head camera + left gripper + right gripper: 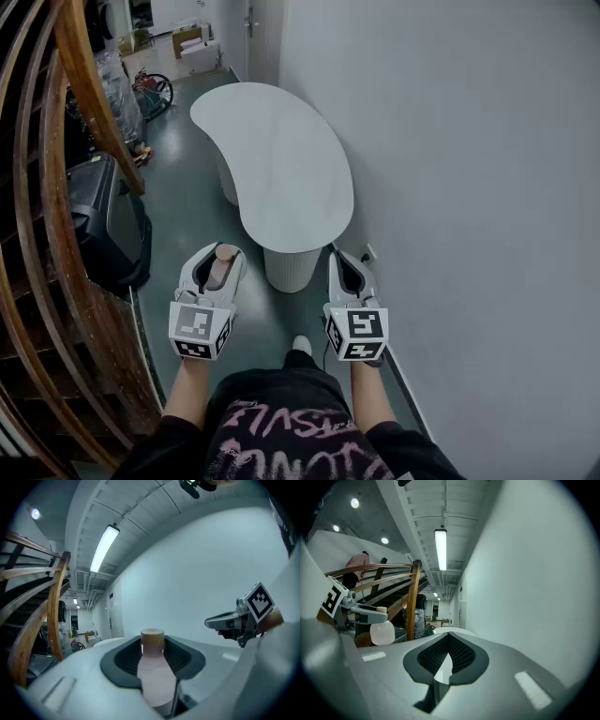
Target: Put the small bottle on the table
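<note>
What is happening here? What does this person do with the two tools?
A person stands in front of a white table with one claw in each hand. The left claw is shut on a small bottle with pale pink contents and a tan cap. The right claw is shut and empty. The bottle is not yet on the table, which lies ahead of both claws.

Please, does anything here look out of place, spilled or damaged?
Nothing stands out. The small bottle sits capped between the jaws of the left gripper, with no spill visible. The right gripper is shut and empty, and the white table ahead looks undamaged.
</note>
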### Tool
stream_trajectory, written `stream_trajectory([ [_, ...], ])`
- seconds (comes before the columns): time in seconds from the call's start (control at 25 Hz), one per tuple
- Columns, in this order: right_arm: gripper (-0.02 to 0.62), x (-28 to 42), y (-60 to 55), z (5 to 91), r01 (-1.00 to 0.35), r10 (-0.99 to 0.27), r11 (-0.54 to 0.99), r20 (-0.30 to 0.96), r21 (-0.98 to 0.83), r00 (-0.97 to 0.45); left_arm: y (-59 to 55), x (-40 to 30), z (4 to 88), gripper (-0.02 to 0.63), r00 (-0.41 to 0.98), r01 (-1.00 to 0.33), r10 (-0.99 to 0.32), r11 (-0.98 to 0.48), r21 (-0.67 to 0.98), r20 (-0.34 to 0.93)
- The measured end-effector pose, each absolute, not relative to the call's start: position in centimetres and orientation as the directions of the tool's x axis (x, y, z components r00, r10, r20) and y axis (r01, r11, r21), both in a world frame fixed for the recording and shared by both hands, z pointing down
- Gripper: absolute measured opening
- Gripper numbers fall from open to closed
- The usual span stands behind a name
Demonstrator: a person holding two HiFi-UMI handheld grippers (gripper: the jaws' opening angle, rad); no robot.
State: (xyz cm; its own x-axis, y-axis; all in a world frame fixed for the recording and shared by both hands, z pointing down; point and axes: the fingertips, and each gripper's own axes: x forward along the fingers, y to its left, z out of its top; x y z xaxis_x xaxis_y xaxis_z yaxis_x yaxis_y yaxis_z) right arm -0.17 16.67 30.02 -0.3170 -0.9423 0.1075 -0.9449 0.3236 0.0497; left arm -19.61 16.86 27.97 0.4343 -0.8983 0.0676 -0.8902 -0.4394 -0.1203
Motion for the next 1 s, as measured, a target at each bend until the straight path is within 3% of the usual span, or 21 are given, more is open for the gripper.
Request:
stream_trajectory([
  [1.0,0.012,0.4,17.1,31.8,-0.951,-0.947,0.305,0.122,0.041,-0.298,16.9,-18.5,29.7,0.152,0.474,-0.865,-0.876,-0.482,-0.138,0.089],
])
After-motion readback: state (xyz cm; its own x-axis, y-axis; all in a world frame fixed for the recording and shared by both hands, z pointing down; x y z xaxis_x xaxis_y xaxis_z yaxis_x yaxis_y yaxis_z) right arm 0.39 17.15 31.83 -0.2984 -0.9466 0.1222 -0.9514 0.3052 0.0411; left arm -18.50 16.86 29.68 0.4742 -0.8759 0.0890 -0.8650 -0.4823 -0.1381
